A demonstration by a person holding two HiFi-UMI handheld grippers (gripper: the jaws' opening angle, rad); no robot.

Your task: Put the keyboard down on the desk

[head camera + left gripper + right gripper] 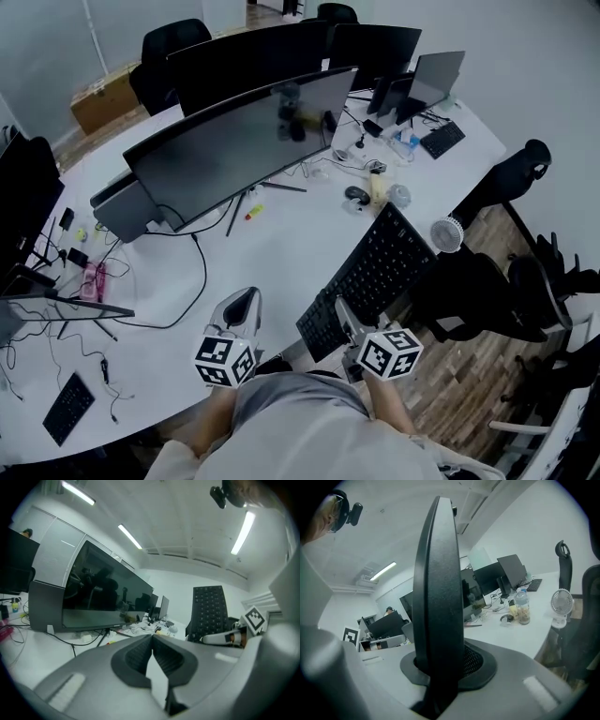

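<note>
The black keyboard (375,272) hangs tilted over the desk's near right edge, its far end toward the small items by the monitor. My right gripper (343,322) is shut on the keyboard's near end. In the right gripper view the keyboard (438,597) stands edge-on between the pads of that gripper (440,667). My left gripper (246,300) hovers over the white desk (272,244) left of the keyboard, shut and empty. In the left gripper view its jaws (152,639) meet with nothing between them. The keyboard (210,611) rises upright at the right of that view.
A wide curved monitor (244,141) stands across the desk's middle with a black cable (202,272) trailing from it. A jar (378,190), a mouse (355,194) and a small fan (448,234) sit near the keyboard's far end. A black chair (497,291) stands to the right.
</note>
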